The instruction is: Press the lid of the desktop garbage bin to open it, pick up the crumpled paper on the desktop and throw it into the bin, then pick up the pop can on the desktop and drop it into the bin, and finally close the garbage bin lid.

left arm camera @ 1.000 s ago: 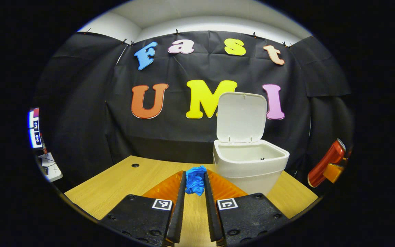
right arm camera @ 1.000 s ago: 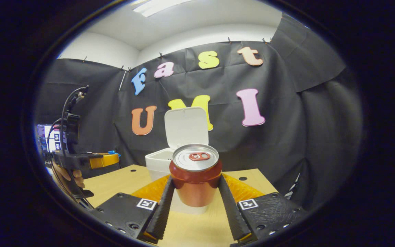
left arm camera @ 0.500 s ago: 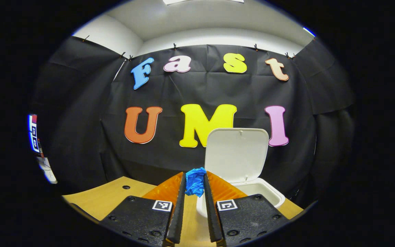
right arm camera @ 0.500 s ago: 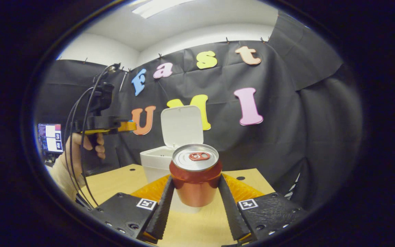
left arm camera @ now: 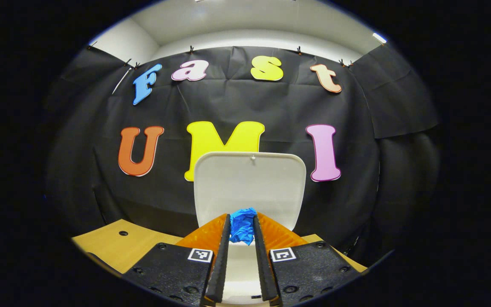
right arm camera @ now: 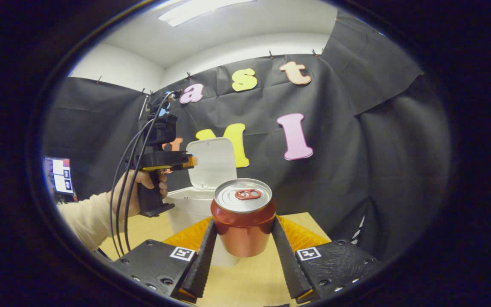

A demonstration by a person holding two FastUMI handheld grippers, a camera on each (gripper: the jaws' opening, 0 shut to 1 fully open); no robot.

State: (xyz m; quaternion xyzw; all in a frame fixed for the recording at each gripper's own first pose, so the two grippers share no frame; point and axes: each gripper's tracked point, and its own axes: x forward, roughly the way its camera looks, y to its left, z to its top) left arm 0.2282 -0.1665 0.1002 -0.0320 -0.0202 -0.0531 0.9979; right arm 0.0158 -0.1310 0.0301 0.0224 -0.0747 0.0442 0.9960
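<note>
Now squeezed tight in left gripper (left arm camera: pixel 241 232): soft, light blue crumpled paper (left arm camera: pixel 243 224), over open white plastic bin (right arm camera: pixel 191 202). Clamped in right gripper (right arm camera: pixel 243 238): smooth, slippery red metal can (right arm camera: pixel 243 221), held around its middle.

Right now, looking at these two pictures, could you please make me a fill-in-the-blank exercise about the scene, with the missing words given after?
1. The left gripper is shut on the crumpled ____.
2. The right gripper is shut on the pop ____, which stands upright between its jaws.
3. The lid of the garbage bin is ____.

Missing words: paper; can; open
</note>
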